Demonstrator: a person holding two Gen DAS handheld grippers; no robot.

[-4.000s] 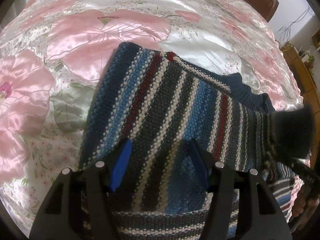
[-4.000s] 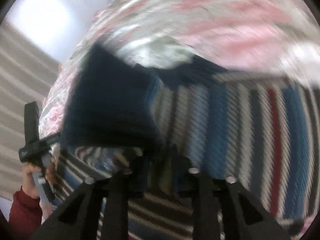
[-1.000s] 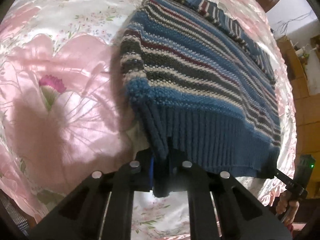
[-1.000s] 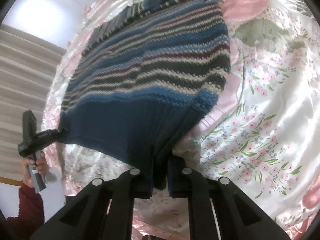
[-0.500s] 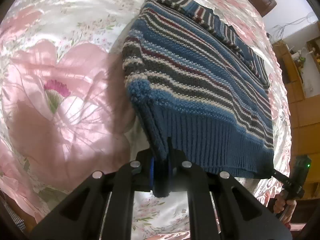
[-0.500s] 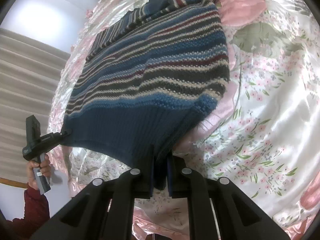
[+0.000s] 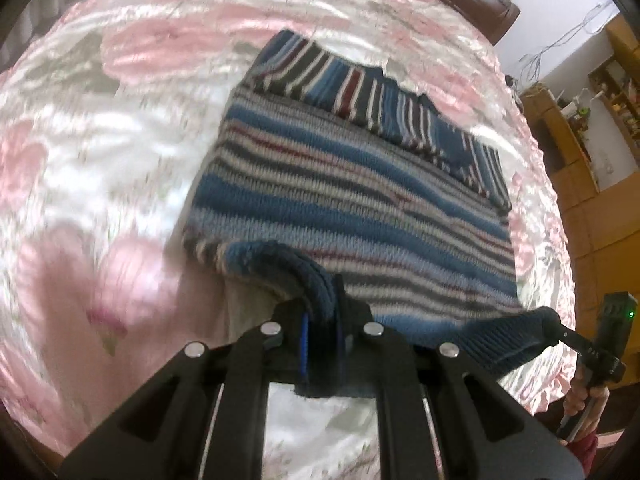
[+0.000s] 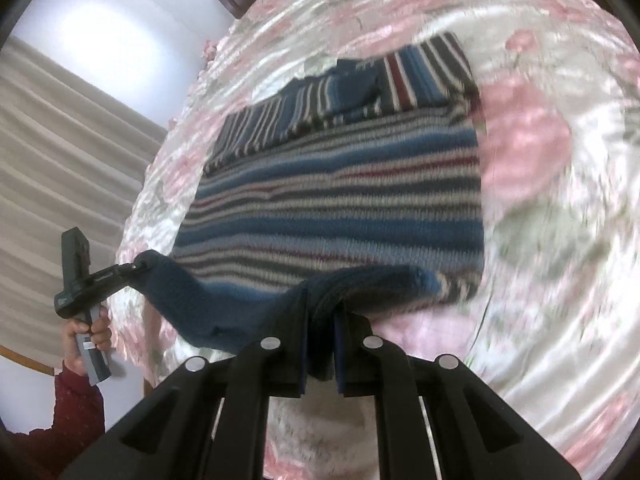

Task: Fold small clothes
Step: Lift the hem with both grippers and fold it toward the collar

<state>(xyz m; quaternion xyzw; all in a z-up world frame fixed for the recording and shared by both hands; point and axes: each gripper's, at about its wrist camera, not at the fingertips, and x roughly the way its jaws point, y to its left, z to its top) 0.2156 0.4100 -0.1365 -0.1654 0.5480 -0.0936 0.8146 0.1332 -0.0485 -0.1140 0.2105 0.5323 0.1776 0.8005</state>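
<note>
A striped knitted sweater [image 7: 352,200] lies on a bed covered with a shiny pink flowered bedspread [image 7: 120,128]. Most of it rests flat, its stripes running across, with a folded part at the far end where the stripes run the other way. The near edge — the dark blue ribbed hem [image 8: 224,312] — is lifted off the bedspread at its two corners.

The left tongs [image 7: 322,344] are closed tight on one corner of the hem, which bunches up between the fingers. The right tongs [image 8: 322,348] are clamped on the other corner in the same way. Each camera also catches the other tool out at the side, gripped by a hand [image 8: 90,334] in a dark red sleeve [image 8: 76,408]. Both views are somewhat blurred.
</note>
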